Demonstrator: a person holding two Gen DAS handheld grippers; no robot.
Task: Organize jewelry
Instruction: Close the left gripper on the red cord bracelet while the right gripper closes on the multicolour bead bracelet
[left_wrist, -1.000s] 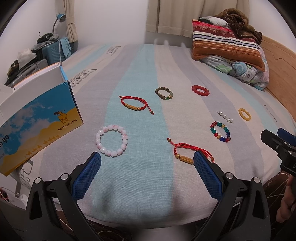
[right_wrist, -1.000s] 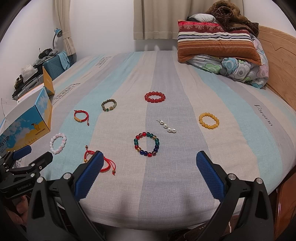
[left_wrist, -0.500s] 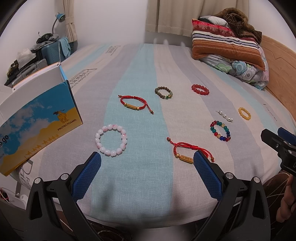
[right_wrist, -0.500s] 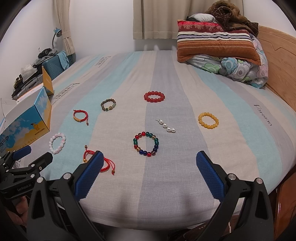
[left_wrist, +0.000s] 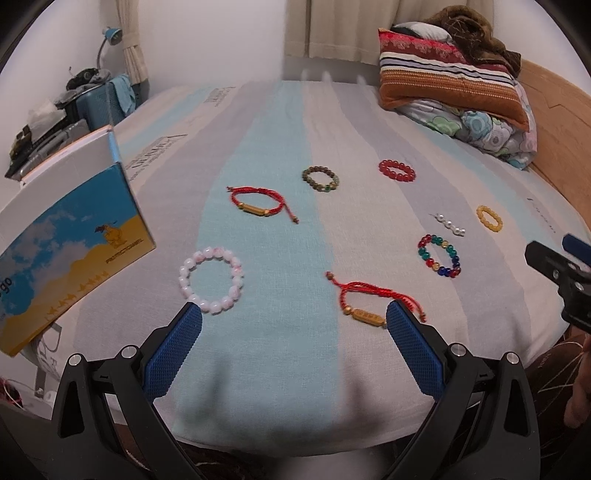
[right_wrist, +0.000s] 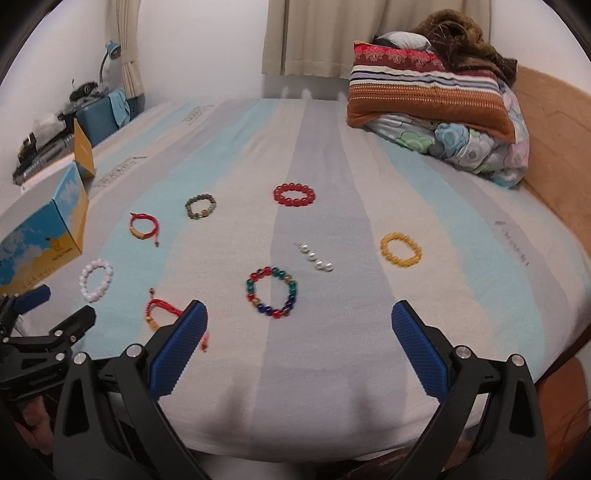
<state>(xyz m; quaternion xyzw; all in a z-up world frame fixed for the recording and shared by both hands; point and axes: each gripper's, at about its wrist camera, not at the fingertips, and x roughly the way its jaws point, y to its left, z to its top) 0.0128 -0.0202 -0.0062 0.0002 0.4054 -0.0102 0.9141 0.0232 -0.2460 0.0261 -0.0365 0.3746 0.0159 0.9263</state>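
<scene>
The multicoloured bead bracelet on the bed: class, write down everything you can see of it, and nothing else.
The multicoloured bead bracelet is a closed ring of round, glossy beads that look like glass: red, green, dark blue and amber. It lies flat on the striped bedsheet, on a grey stripe, apart from all the other jewellery. The pearl strand lies just beyond it, to its right. Nothing touches it but the sheet. The right tool is open and hovers in front of it, holding nothing.

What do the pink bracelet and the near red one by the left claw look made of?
Pink bracelet: glossy round beads, mottled pink-white, likely polished stone or glass. Near red bracelet: matte braided red cord with a gold-coloured bar, probably metal, and small gold beads.
</scene>
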